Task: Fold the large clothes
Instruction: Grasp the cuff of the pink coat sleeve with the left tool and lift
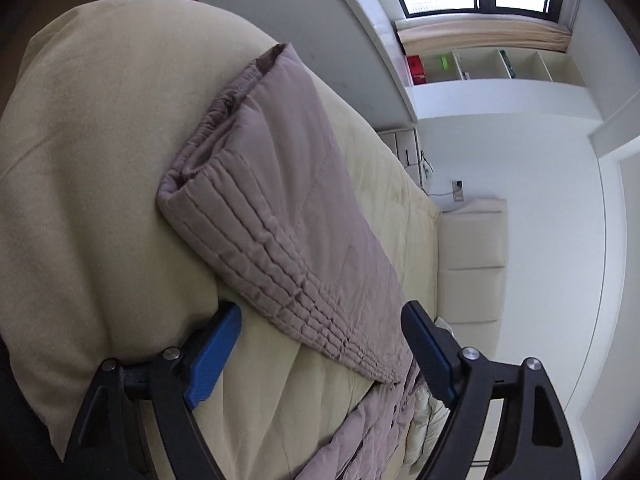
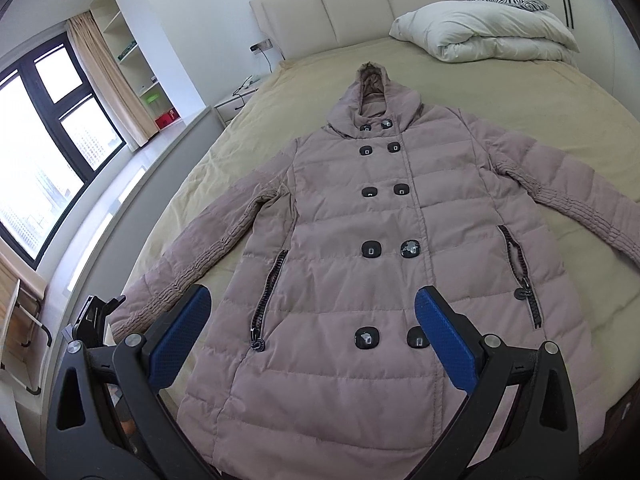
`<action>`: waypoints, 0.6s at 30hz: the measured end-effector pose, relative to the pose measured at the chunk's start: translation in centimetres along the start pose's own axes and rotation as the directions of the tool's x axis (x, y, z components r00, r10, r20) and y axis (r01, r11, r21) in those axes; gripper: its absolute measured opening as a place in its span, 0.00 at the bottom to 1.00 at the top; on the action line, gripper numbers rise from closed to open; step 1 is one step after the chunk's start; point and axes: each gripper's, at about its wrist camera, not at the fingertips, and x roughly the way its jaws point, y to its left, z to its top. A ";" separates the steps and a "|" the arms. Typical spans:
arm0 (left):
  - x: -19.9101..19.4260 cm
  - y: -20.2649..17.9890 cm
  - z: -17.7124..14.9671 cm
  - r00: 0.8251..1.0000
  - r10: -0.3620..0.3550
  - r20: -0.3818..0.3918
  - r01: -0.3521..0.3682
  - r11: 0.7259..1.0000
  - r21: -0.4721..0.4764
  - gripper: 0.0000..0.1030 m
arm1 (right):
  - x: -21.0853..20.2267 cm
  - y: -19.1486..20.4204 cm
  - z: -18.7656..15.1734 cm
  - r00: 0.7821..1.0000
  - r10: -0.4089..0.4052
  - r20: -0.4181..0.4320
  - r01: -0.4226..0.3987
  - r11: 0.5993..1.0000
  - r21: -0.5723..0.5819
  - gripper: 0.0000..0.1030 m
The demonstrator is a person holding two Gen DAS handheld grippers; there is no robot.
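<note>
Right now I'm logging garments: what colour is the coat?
Dusty pinkish-mauve coat with black buttons; clearest in the right wrist view.

Coat (image 2: pixel 360 248) flat on bed (image 2: pixel 520 92), hood toward headboard (image 2: pixel 360 8); duvet (image 2: pixel 484 32) behind it.

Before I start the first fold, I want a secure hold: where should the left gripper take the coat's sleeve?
Probably at the ribbed cuff, the sleeve's free end. The sleeve lies flat on the bed, angled away from the coat body. The left gripper stands open, the sleeve lying between its fingers; come in from the bed's window side and pinch across the cuff.
</note>
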 end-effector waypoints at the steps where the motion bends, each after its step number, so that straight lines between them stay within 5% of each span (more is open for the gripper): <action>1: 0.3 -0.1 0.2 1.000 0.008 0.019 -0.008 1.000 -0.008 0.76 | 0.0 -0.2 0.0 1.000 -0.001 0.000 0.001 1.000 0.003 1.00; 4: 1.1 0.6 1.7 0.999 0.024 0.040 -0.022 0.999 -0.047 0.58 | 0.1 -0.7 -0.1 1.000 -0.006 0.003 0.006 1.000 0.010 1.00; 7: 2.0 0.6 2.8 0.997 0.059 0.050 -0.055 0.996 -0.063 0.25 | 0.2 -1.5 -0.1 1.000 -0.010 0.005 0.009 1.000 0.028 0.97; 9: 2.3 -0.1 3.5 0.996 0.066 0.052 -0.064 0.997 -0.039 0.21 | 0.3 -2.0 0.0 1.000 -0.007 0.001 0.007 0.999 0.038 0.94; 12: 2.3 -3.9 3.6 0.992 0.082 0.098 -0.096 0.983 0.154 0.16 | 0.7 -3.3 0.0 1.000 -0.010 -0.001 0.010 0.998 0.057 0.89; 15: 2.4 -9.7 2.3 0.988 0.053 0.142 -0.109 0.901 0.420 0.15 | 1.2 -5.0 0.0 1.000 -0.012 -0.005 0.013 0.996 0.094 0.87; 17: 2.6 -13.8 -0.3 0.988 0.021 0.155 -0.112 0.785 0.609 0.15 | 1.5 -6.3 0.1 1.000 -0.021 -0.006 0.021 0.992 0.122 0.87; 18: 2.7 -15.8 -2.2 0.988 0.002 0.154 -0.110 0.706 0.700 0.14 | 1.7 -7.0 0.2 1.000 -0.022 -0.008 0.023 0.991 0.135 0.87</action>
